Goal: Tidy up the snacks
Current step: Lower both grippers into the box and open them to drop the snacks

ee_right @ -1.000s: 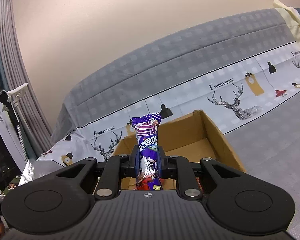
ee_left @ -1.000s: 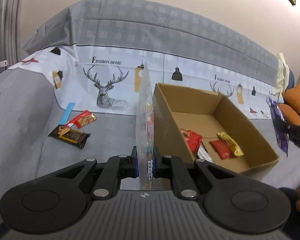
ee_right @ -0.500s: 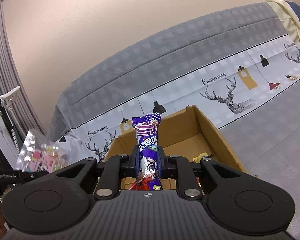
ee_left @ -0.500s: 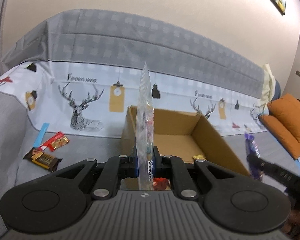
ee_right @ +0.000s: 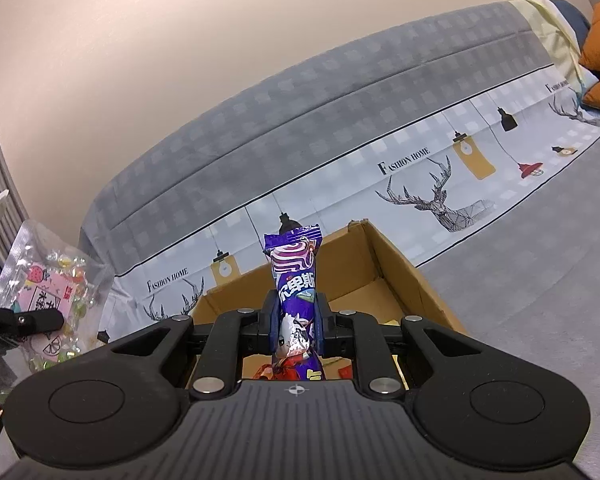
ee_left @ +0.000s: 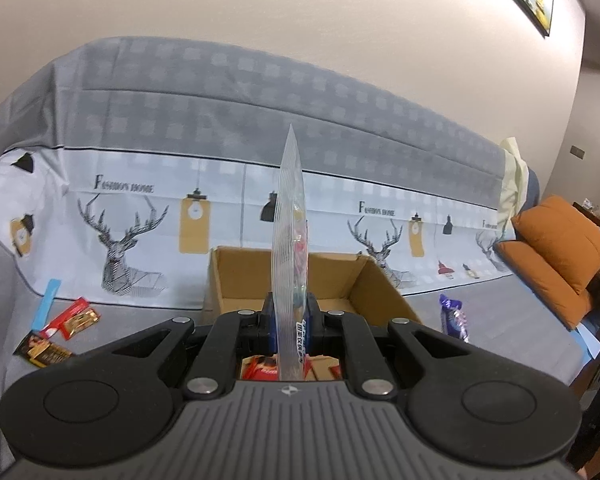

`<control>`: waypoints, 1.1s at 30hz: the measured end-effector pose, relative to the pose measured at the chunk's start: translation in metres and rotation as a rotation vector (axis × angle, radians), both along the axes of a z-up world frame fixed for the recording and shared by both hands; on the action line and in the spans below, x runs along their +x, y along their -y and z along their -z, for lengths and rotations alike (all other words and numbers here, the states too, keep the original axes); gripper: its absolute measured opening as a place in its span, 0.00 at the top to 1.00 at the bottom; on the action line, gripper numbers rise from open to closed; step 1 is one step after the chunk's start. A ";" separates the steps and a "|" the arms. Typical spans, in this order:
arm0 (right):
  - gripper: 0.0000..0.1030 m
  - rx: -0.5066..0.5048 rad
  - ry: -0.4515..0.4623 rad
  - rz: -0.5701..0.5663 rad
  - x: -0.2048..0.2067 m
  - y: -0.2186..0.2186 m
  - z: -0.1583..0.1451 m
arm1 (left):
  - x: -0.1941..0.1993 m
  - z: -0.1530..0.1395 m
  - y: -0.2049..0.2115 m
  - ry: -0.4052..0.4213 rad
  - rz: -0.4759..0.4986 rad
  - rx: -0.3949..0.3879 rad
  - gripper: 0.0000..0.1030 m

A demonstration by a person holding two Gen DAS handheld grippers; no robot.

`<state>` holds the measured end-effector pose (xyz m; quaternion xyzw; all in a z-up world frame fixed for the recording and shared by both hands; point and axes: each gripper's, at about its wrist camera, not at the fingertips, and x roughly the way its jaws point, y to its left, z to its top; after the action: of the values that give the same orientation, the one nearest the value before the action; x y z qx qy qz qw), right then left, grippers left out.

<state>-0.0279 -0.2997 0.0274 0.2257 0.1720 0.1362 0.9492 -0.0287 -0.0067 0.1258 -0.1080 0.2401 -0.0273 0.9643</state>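
Left wrist view: the clear candy bag (ee_left: 289, 240) stands edge-on, pinched low in the left gripper (ee_left: 290, 322), above the near part of the open cardboard box (ee_left: 374, 292). In the right wrist view the right gripper (ee_right: 296, 326) is clamped on a purple snack packet (ee_right: 295, 280), upright over the same box. Red wrappers (ee_left: 260, 366) already lie inside; loose snacks (ee_left: 66, 326) wait far left on the grey cover (ee_left: 140, 312). The risk: the tall floppy bag could catch the box wall and tip outside if released too high.
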 end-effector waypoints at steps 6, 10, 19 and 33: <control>0.82 0.025 -0.009 0.004 0.004 0.003 0.003 | 0.024 -0.006 0.018 -0.002 0.040 -0.008 0.88; 0.82 0.014 -0.007 -0.008 0.006 0.000 0.003 | 0.042 -0.010 0.031 0.000 0.061 -0.010 0.88; 0.82 -0.014 0.018 -0.030 0.005 -0.002 0.001 | 0.078 -0.019 0.057 0.012 0.102 0.017 0.88; 0.82 -0.063 0.032 -0.053 0.006 -0.010 0.000 | 0.123 -0.024 0.079 0.013 0.129 0.028 0.88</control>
<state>-0.0216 -0.2897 0.0274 0.1889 0.1667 0.1593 0.9545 0.0943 -0.0854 0.1495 -0.0785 0.2404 -0.0866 0.9636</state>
